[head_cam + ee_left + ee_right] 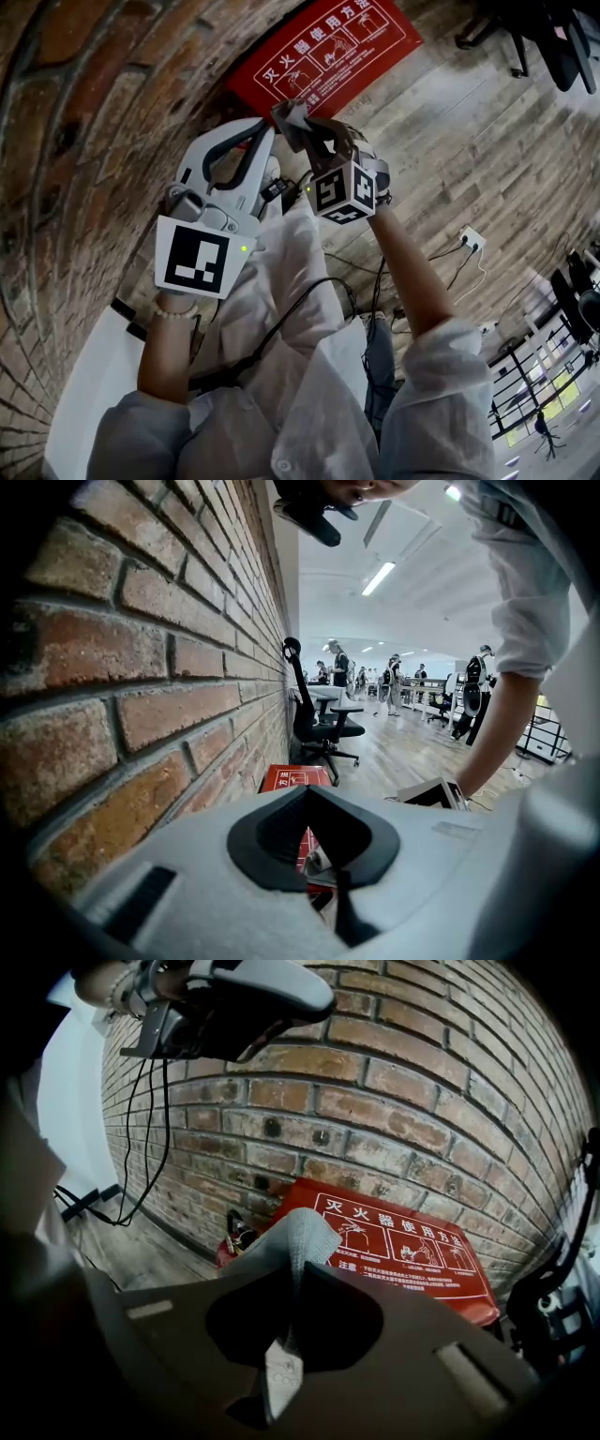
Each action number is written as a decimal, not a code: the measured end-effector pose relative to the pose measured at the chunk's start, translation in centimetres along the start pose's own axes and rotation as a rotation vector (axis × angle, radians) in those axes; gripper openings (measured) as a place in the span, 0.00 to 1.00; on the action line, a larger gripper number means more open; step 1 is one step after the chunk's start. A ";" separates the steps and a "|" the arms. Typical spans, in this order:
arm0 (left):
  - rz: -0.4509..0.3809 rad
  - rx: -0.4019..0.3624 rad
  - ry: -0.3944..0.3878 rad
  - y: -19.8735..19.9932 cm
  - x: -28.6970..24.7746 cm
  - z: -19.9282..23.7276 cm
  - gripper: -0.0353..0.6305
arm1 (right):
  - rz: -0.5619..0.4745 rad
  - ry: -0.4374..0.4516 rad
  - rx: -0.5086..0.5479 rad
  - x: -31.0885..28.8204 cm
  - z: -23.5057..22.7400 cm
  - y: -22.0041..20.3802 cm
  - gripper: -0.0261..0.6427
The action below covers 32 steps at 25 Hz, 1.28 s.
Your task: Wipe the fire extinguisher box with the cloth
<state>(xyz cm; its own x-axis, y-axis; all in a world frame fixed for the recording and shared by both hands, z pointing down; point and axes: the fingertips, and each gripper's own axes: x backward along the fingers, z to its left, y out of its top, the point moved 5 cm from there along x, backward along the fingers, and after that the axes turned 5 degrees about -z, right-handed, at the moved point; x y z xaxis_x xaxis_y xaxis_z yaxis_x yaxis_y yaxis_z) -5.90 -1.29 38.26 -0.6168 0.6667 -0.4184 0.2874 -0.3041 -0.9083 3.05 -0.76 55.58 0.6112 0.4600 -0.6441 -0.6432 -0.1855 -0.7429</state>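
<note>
Presently: approach step, no wiping contact seen. The right tool [298, 1283] is clamped on a grey cloth [292, 1237]. A fold stands up past the jaw tips and a tail hangs back through the jaw opening. The left tool [309, 791] has its jaws pressed together with nothing between them. It is held just beside the right one, on the side nearer the brick wall [66, 141].

The fire extinguisher box [412, 1241] is red, with a white-printed instruction panel facing outward. It sits on the wooden floor [487, 141] at the foot of the wall. In the head view the box lies beyond both tools, apart from the cloth. In the right gripper view the cloth overlaps its left end by line of sight only.

Judgement: cloth secured, box not yet touched. The next move calls for lowering the right tool until the raised fold lies flat on the printed panel, then drawing it along the panel with light pressure. The grip is a narrow pinch of fabric, so a hard drag could pull it free. The left tool has no apparent job and is best kept off the wall.
</note>
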 end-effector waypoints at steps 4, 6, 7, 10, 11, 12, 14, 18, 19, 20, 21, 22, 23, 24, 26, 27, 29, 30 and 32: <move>0.005 0.005 -0.001 -0.4 0.1 -0.3 0.05 | -0.008 0.018 0.018 0.0 0.6 0.1 0.07; 0.005 0.005 0.000 -0.5 0.2 -0.4 0.05 | -0.012 0.024 0.017 0.1 0.8 0.2 0.07; 0.004 0.006 0.000 -0.5 0.2 -0.4 0.05 | -0.013 0.025 0.011 0.1 0.9 0.2 0.07; 0.002 0.014 -0.002 -0.5 0.3 -0.6 0.05 | -0.008 0.021 0.001 0.1 1.1 0.2 0.07; 0.002 0.014 -0.003 -0.5 0.2 -0.6 0.05 | -0.006 0.020 -0.002 0.0 1.1 0.2 0.07; 0.002 0.010 -0.004 -0.5 0.2 -0.6 0.05 | -0.007 0.018 -0.011 0.0 1.1 0.2 0.07; 0.001 -0.002 -0.008 -0.3 0.3 -0.7 0.05 | -0.018 0.012 -0.053 0.2 0.7 0.4 0.07; -0.020 -0.017 -0.014 0.8 0.5 -0.8 0.05 | -0.038 -0.023 -0.138 1.8 -0.6 1.1 0.07; -0.024 -0.022 -0.015 1.2 0.7 -0.8 0.05 | -0.045 -0.032 -0.153 2.3 -1.0 1.5 0.07; -0.027 -0.026 -0.016 1.6 0.8 -0.9 0.05 | -0.053 -0.043 -0.168 3.0 -1.3 1.9 0.07; -0.030 -0.027 -0.018 2.0 1.0 -1.0 0.05 | -0.062 -0.055 -0.185 3.8 -1.6 2.3 0.07; -0.033 -0.028 -0.019 2.5 1.2 -1.0 0.05 | -0.071 -0.070 -0.202 4.6 -1.9 2.8 0.07; -0.039 -0.031 -0.021 3.1 1.4 -1.1 0.05 | -0.080 -0.086 -0.220 5.4 -2.3 3.2 0.07; -0.045 -0.036 -0.023 3.7 1.5 -1.2 0.05 | -0.088 -0.102 -0.236 6.2 -2.7 3.6 0.07; -0.055 -0.045 -0.028 4.7 2.0 -1.3 0.05 | -0.096 -0.124 -0.256 7.7 -3.1 4.5 0.07; -0.059 -0.049 -0.031 5.3 2.2 -1.4 0.05 | -0.097 -0.132 -0.256 8.5 -3.2 5.0 0.07; -0.071 -0.058 -0.036 6.5 2.5 -1.6 0.05 | -0.104 -0.153 -0.256 10.0 -3.7 6.0 0.07; -0.077 -0.062 -0.037 7.3 2.7 -1.7 0.05 | -0.114 -0.165 -0.262 10.8 -4.0 6.7 0.07; -0.094 -0.066 -0.035 9.0 3.1 -1.8 0.05 | -0.144 -0.193 -0.278 12.5 -4.7 8.2 0.07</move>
<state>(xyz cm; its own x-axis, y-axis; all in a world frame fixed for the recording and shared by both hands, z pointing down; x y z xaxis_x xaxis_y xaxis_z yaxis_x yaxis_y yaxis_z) -3.98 -0.72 28.81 -0.6685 0.6654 -0.3321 0.2738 -0.1949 -0.9418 7.57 -0.59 40.61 0.5714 0.6487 -0.5027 -0.3907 -0.3237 -0.8617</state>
